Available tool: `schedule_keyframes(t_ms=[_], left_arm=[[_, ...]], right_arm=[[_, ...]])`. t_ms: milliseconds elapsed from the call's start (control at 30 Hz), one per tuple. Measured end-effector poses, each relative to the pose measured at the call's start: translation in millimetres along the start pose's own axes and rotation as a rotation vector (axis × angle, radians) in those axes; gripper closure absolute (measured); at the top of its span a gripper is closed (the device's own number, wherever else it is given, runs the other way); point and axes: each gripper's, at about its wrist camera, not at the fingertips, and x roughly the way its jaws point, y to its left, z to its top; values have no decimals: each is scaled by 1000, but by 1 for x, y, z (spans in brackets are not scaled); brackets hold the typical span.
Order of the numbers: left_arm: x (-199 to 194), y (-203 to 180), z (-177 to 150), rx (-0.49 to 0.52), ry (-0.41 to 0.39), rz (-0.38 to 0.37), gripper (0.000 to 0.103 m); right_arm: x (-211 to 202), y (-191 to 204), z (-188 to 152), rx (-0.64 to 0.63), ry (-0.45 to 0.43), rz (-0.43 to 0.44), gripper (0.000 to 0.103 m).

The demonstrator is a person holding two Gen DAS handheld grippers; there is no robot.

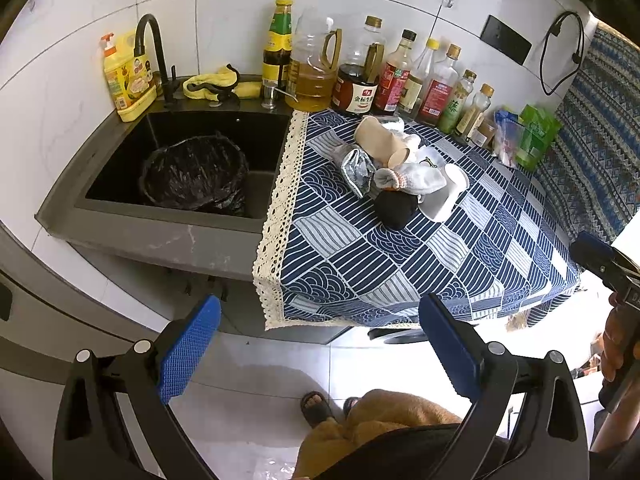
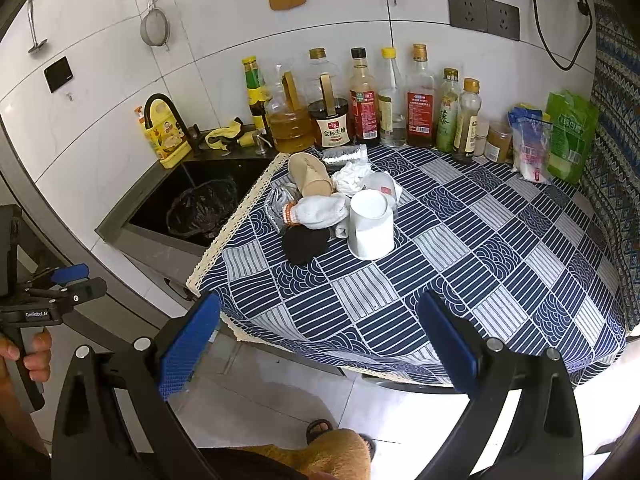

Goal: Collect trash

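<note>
Beside the sink (image 1: 256,216) with its bin bag (image 1: 196,174), trash pile (image 2: 336,204) waits untouched; I hold left gripper (image 1: 320,348) and right gripper (image 2: 320,344) wide, empty, so first reach to the white cup (image 2: 372,228).

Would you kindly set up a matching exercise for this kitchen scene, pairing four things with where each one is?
Things:
1. bin with black bag
2. white cup
3. yellow cloth
4. green packet

Places:
A. on the counter ledge behind the sink
B. inside the sink
C. far right end of the bottle row, by the patterned curtain
D. on the blue tablecloth, upside down at the near edge of the trash pile

Pairs: 1-B, 2-D, 3-A, 4-C
</note>
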Motion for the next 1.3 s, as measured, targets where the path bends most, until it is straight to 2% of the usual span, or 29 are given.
schedule_keyframes(t_ms=[467,667,1300], left_arm=[[1,-7,7,0,1,-4,7],[3,-9,2,6,1,-4,7],[-17,-2,-4,-3,-18,9,7]], right_arm=[[-2,-8,1,19,0,19,5],[-5,-2,1,-12,6,10,5],[-13,8,0,-15,-2,16,5]])
